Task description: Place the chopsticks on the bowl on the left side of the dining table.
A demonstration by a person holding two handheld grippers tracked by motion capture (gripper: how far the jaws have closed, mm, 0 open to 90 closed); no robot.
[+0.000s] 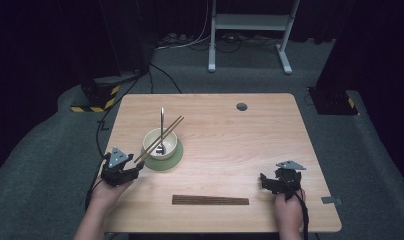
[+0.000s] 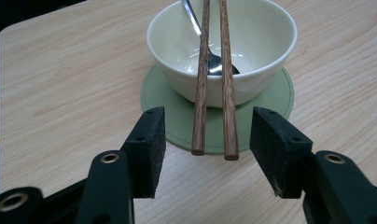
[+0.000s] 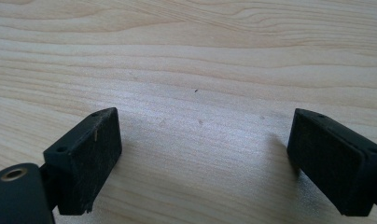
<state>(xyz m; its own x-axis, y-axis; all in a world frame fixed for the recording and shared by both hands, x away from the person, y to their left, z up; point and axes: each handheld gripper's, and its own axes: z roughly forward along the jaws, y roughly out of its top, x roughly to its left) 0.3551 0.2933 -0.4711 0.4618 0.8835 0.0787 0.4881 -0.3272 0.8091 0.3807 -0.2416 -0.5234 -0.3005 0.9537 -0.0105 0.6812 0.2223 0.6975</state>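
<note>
The chopsticks (image 2: 214, 79) lie side by side across the bowl (image 2: 252, 51), their far ends over its rim and their near ends jutting past the rim above the coaster (image 2: 172, 116). In the high view the chopsticks (image 1: 159, 139) slant from the bowl's (image 1: 151, 139) lower left up to its upper right. A spoon (image 2: 210, 56) rests inside the bowl, its handle leaning on the far rim; in the high view the spoon (image 1: 162, 125) points away from the person. The bowl stands on the round green coaster (image 1: 171, 160), on the left half of the table (image 1: 230, 130).

The left gripper (image 2: 207, 149) sits just before the near ends of the chopsticks, jaws spread, one on each side of the pair and clear of the wood, so nothing is pinched. In the high view the left gripper (image 1: 135, 167) rests on the table at the coaster's lower left.

A brown strip (image 1: 210, 200) lies flat near the front edge, well apart from the bowl. The right gripper (image 1: 266, 181) sits on the right side of the table. The right gripper (image 3: 203, 163) holds its jaws wide over bare wood.
</note>
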